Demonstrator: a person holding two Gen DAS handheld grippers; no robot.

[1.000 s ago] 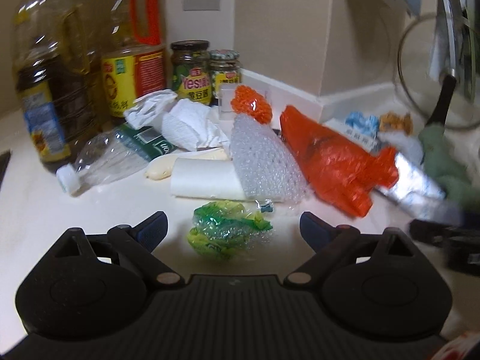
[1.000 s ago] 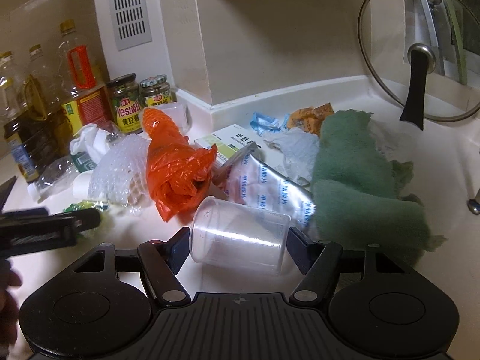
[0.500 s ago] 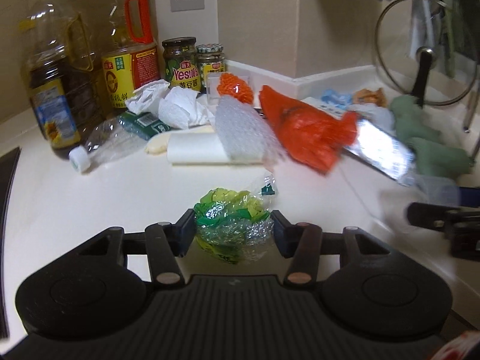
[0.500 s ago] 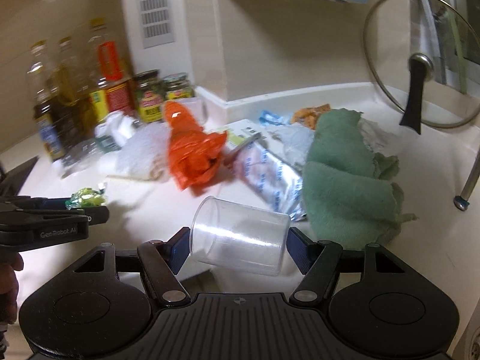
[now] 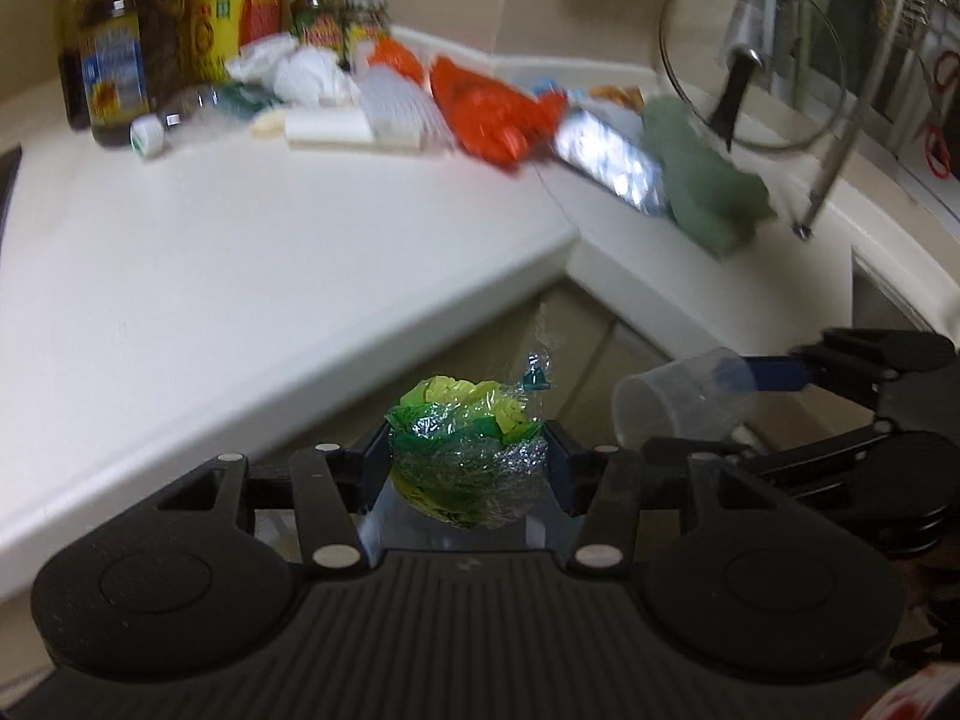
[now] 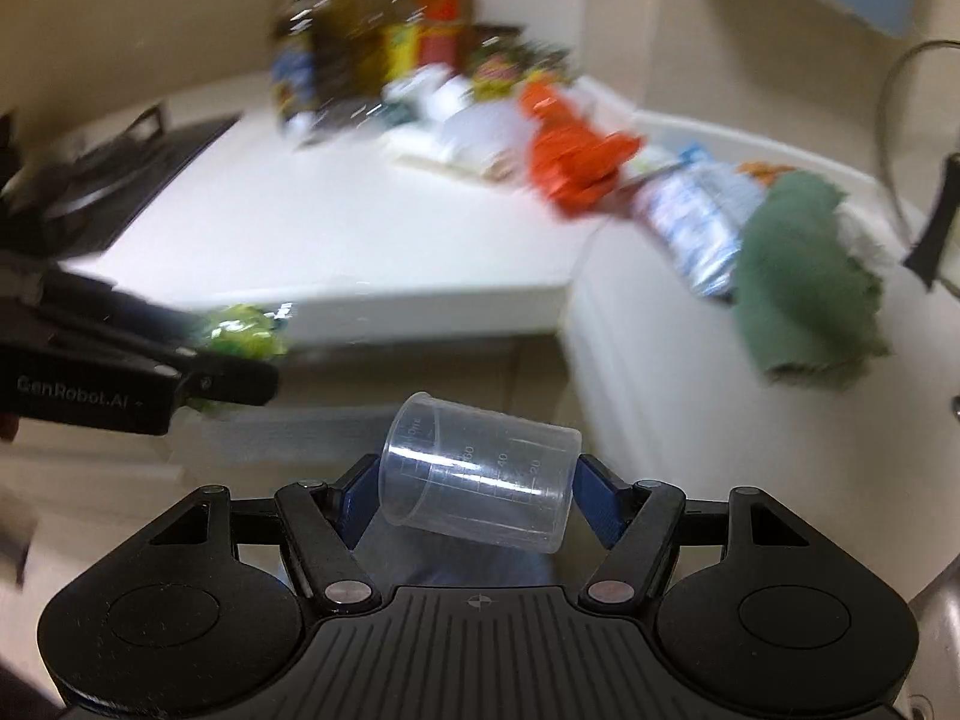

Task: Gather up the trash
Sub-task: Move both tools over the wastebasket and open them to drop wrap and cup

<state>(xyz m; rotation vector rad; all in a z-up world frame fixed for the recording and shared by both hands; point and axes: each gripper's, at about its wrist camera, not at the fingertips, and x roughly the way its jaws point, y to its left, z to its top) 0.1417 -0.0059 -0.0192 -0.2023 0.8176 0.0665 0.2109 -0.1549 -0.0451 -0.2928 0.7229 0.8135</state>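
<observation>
The left gripper [image 5: 467, 463] is clamped on a crumpled green and yellow plastic wrapper [image 5: 465, 450]. The wrapper sits squarely between the two pads, pressed on both sides, with a twist of clear film sticking up from its top right. It hangs clear of the white desk [image 5: 240, 252], in front of the desk's front edge and over the cabinet fronts below.

The right gripper [image 6: 479, 486] is clamped on a clear plastic measuring cup [image 6: 480, 474]. The cup lies on its side across the pads, mouth toward the left pad and base toward the right pad, tilted slightly down to the right. Graduation marks show on its wall. It is likewise held off the desk, in front of the inner corner of the desk edge.

In the left wrist view, the cup [image 5: 678, 402] appears to the right of the wrapper, at about the same height and well apart from it. In the right wrist view, the wrapper [image 6: 243, 333] appears to the left of the cup, beyond the left gripper's black fingers [image 6: 222, 381].

The remaining litter lies along the back of the desk: a flattened clear bottle [image 5: 180, 117], crumpled white paper [image 5: 300, 72], an orange plastic bag [image 5: 492, 108], a silver foil pack [image 5: 612, 162] and a green cloth [image 5: 702, 186]. Oil bottles [image 5: 114, 54] and jars [image 5: 318, 21] stand behind them.
</observation>
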